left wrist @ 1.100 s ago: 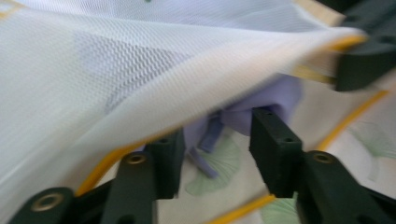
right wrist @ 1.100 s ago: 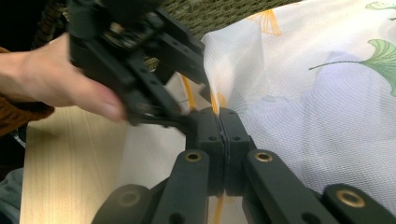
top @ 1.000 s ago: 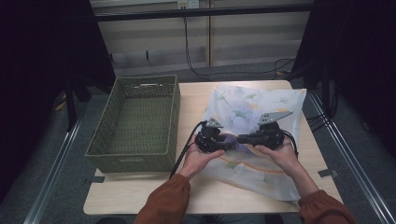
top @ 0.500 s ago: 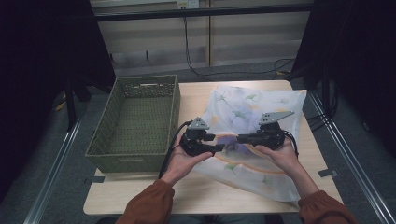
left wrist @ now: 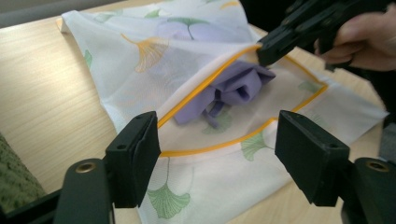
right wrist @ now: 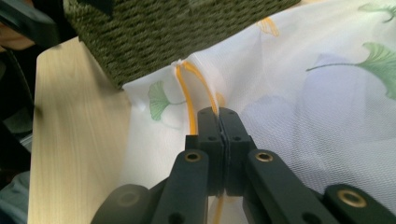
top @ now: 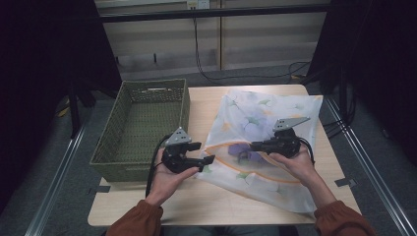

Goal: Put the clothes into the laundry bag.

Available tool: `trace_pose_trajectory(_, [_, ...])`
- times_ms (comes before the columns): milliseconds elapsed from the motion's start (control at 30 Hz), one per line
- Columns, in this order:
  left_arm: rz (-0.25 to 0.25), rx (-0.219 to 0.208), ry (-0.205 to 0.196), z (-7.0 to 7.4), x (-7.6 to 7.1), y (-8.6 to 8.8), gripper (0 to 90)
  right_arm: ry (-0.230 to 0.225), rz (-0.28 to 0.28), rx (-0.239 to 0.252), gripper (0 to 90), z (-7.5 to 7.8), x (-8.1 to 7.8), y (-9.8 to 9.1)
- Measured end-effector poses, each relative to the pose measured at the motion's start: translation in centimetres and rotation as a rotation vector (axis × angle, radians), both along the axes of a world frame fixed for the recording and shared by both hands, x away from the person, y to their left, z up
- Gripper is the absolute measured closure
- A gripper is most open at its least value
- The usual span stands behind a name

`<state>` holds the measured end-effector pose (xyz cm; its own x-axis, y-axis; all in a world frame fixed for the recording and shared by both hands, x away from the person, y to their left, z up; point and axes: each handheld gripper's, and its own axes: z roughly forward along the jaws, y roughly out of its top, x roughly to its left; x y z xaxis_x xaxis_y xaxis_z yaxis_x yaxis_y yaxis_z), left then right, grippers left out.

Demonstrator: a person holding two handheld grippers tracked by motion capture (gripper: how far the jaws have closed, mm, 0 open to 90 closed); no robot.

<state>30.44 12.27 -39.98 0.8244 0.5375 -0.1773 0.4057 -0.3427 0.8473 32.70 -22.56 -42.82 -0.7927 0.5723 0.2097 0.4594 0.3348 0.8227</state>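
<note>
White mesh printed with green and orange ginkgo leaves makes up the laundry bag [top: 265, 147], which lies spread over the right half of the pale wooden table [top: 206, 201], its orange-edged opening [left wrist: 210, 149] facing the person and a bundle of purple cloth [left wrist: 233, 91] resting just inside it. The right gripper [top: 255, 145], at about three o'clock from the table's middle, has its jaws pressed together on the upper orange hem of the opening, lifting that edge off the lower layer; the right gripper view shows the pads [right wrist: 219, 135] meeting with the mesh pinched between them. The left gripper [top: 209, 160], at about seven o'clock and just off the bag's near-left corner, has just been opening its jaws, which now stand wide apart with nothing gripped, the bag lying beyond and between them in the left gripper view. A green woven basket [top: 142, 128] sits at nine o'clock, close beside the bag. I can read no brand, label or writing anywhere on the bag, basket or grippers. The table stands on a grey floor, with dark curtains [top: 49, 73] at both sides, a pale panelled wall behind, and black cables [top: 206, 59] hanging down it at twelve o'clock.
</note>
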Motion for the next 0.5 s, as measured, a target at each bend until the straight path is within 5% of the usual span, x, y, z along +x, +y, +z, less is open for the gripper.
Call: trace_pose_trajectory(500, [0.082, -0.110, -0.020, 0.1, -2.5, 4.3, 27.9, 0.039, 0.043, -0.077, 88.9, -1.6, -0.4, 0.7])
